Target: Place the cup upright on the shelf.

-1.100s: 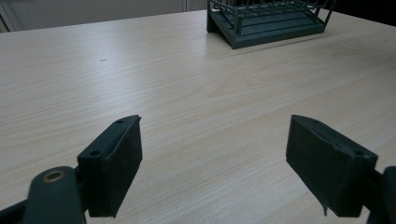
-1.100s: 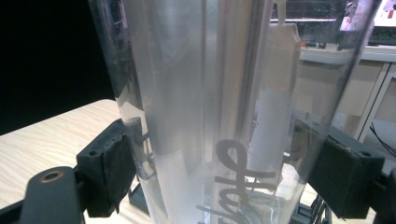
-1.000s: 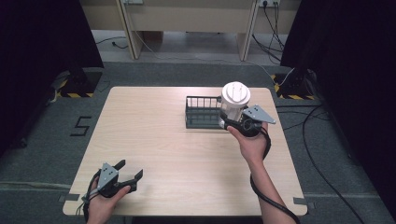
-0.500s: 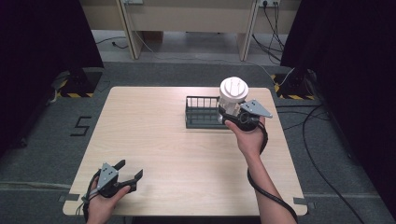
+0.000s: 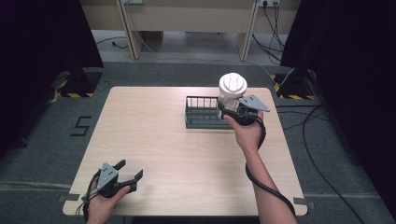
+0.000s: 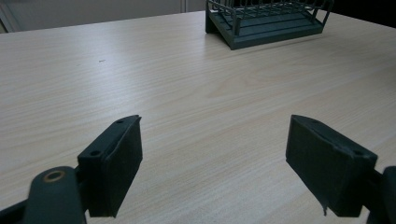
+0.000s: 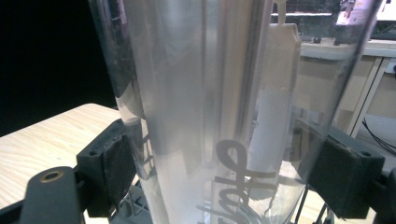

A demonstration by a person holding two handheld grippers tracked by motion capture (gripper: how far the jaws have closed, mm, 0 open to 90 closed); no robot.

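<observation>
The clear plastic tumbler (image 5: 232,93) stands upright in the air, its long axis running straight up and down, with its white lid on top and its base toward the table; in the right gripper view its see-through wall (image 7: 210,107) carries dark script lettering low down and a white ribbed part shows inside it. The right gripper (image 5: 229,112) is clamped on the lower part of the tumbler, one black pad (image 7: 109,163) pressed on each side of the wall, and it comes at the tumbler level from the person's side. The tumbler hangs over the right end of the dark wire rack (image 5: 201,113), which sits on the far right part of the wooden table (image 5: 187,154); the rack's upright bars rise directly below and beside the tumbler's base, and they are the one thing close enough to be in its way. The left gripper (image 5: 130,173) rests at the near left corner of the table, well apart from the rack, its jaws standing wide apart with bare wood between them, and the rack (image 6: 266,21) shows far ahead of it across open tabletop
</observation>
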